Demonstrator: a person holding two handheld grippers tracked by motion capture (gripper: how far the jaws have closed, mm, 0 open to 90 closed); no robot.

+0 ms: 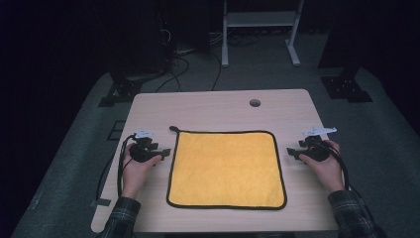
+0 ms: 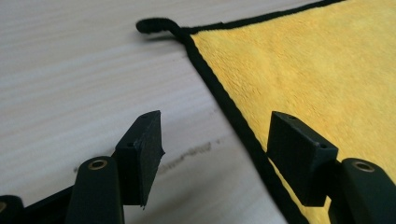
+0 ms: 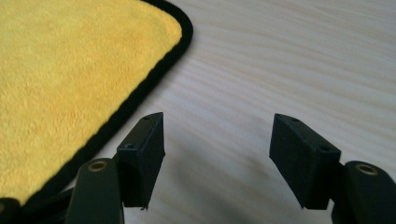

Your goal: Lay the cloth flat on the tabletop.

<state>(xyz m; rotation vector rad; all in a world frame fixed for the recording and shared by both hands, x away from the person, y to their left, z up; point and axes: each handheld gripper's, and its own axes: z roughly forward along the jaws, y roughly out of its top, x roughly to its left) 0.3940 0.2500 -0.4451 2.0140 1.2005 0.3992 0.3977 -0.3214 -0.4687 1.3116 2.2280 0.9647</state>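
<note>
Two handheld grippers are flanking a yellow microfibre cloth (image 1: 227,168) that is lying flat and unfolded at the centre of the high view, on a pale wood-grain table (image 1: 218,106). We are noting a black trim running round the cloth's edge and a small black hanging loop (image 1: 173,129) projecting from its upper left corner.

We are finding the left gripper (image 1: 166,151) at the left of the high view, just beside the cloth's left edge, with the person's left hand (image 1: 134,166) wrapped round its body. In the left gripper view its jaws are standing apart with nothing clamped: the left pad (image 2: 145,154) is hanging over bare table, while the right pad (image 2: 299,154) is sitting over the yellow cloth (image 2: 299,65), so that the black trim is passing through the gap between them. Whether either pad is touching the fabric we cannot tell. The loop (image 2: 154,25) is showing at the upper left of that frame.

We are finding the right gripper (image 1: 291,152) at the right of the high view, just beside the cloth's right edge, in the right hand (image 1: 324,166). In the right gripper view its jaws are likewise standing apart and empty, both over bare wood, with the cloth's rounded corner (image 3: 180,25) lying at the upper left of that frame.

A round hole (image 1: 254,103) is showing in the tabletop near its far edge.
</note>
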